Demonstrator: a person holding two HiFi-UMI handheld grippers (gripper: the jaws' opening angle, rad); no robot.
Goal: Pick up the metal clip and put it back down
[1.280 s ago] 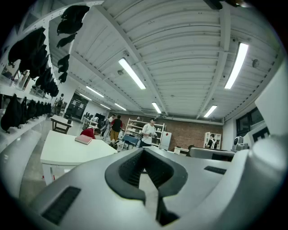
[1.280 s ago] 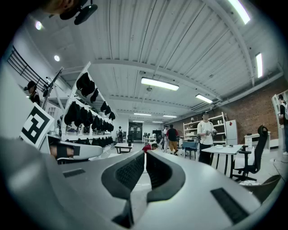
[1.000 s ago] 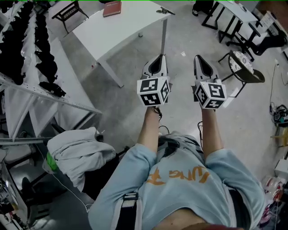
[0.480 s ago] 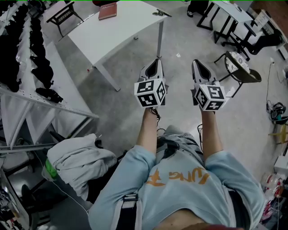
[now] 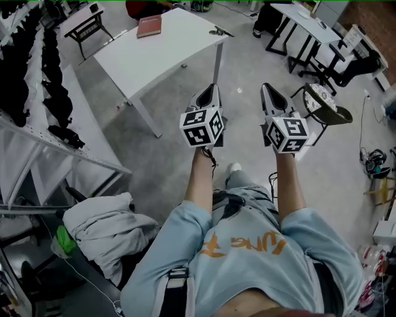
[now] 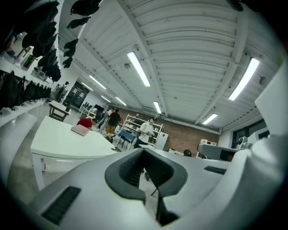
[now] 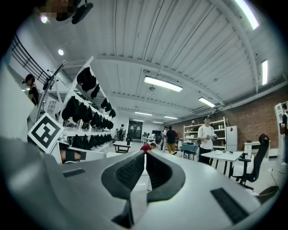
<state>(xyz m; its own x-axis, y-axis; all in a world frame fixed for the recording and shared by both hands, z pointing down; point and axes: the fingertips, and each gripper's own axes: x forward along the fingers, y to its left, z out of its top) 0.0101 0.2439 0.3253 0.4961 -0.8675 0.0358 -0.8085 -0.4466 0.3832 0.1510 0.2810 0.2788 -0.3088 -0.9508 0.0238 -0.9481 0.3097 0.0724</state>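
The metal clip lies near the right corner of a white table, far ahead of both grippers. My left gripper and right gripper are held side by side above the floor, pointing forward, well short of the table. Each is shut with nothing between its jaws. In the left gripper view the left gripper points level towards the table. In the right gripper view the right gripper points across the room.
A red book lies at the table's far end. A round stool stands just right of the right gripper. Racks of dark items line the left. A grey cloth heap lies behind left. More desks stand far right.
The table with the clip and book has slid lower and further into the head view, as the person moves towards it. Both grippers stay shut and side by side.
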